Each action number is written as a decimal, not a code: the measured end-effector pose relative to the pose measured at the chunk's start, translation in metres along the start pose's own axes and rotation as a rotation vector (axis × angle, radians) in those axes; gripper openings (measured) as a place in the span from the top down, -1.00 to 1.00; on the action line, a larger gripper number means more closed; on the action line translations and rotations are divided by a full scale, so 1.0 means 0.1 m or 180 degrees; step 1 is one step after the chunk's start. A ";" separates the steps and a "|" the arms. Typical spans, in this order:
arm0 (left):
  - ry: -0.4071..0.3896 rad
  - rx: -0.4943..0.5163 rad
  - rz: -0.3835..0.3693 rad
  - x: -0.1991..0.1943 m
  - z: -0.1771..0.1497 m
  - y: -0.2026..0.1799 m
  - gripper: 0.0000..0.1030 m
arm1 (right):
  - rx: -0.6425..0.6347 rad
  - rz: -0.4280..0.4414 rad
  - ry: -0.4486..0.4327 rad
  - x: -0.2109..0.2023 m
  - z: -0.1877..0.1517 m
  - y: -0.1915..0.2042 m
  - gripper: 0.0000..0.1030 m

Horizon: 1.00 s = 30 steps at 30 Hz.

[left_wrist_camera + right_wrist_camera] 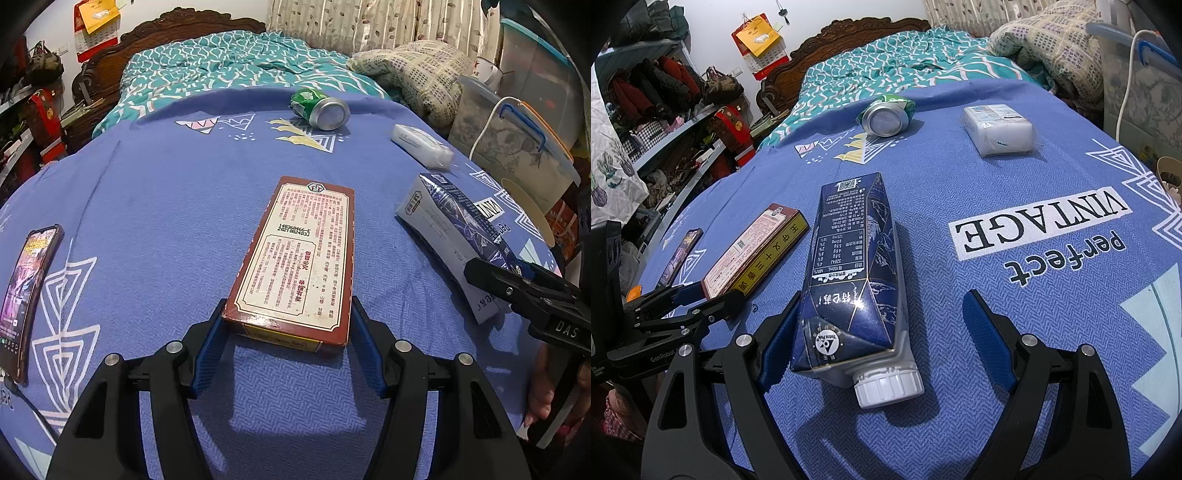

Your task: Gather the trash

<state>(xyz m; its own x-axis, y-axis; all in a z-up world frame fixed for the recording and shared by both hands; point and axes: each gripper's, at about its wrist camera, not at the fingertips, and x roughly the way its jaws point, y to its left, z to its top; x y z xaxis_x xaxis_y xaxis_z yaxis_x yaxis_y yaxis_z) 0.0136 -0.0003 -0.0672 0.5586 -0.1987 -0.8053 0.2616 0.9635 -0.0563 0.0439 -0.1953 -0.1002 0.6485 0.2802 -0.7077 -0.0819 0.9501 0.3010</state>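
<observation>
Trash lies on the blue woven bedspread (155, 192): a flat red cardboard box (299, 258) pinched at its near end by the left gripper (288, 347), and a glossy navy carton (849, 273), white-capped, between the right gripper's (882, 339) spread jaws, touching only the left pad. A dented green can (319, 109) lies well beyond.

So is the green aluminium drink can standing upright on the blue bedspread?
No, the green aluminium drink can lies on its side on the blue bedspread, with its silver end facing the camera.
</observation>
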 end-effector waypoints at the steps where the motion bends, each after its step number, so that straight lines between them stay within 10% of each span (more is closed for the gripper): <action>1: 0.0000 0.0002 -0.0004 0.00 0.00 0.00 -0.15 | 0.0000 0.0000 0.0000 0.00 0.00 0.00 -0.63; 13: 0.0000 -0.0001 -0.0006 0.00 0.00 0.00 -0.15 | 0.0000 -0.0002 -0.0001 0.00 0.00 0.01 -0.61; 21: 0.0000 0.0000 -0.0006 0.00 0.00 -0.01 -0.15 | -0.0229 0.0053 -0.0033 -0.01 -0.03 0.12 -0.06; 30: -0.0026 0.0010 -0.0126 0.00 0.00 -0.01 -0.14 | -0.0339 -0.0019 -0.0195 -0.13 -0.04 0.15 -0.04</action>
<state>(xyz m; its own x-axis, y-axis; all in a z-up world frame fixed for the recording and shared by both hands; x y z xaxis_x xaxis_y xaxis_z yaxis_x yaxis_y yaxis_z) 0.0135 -0.0014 -0.0669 0.5542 -0.2380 -0.7976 0.2859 0.9544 -0.0861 0.0316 -0.1838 -0.0888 0.6941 0.2686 -0.6679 -0.1557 0.9619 0.2249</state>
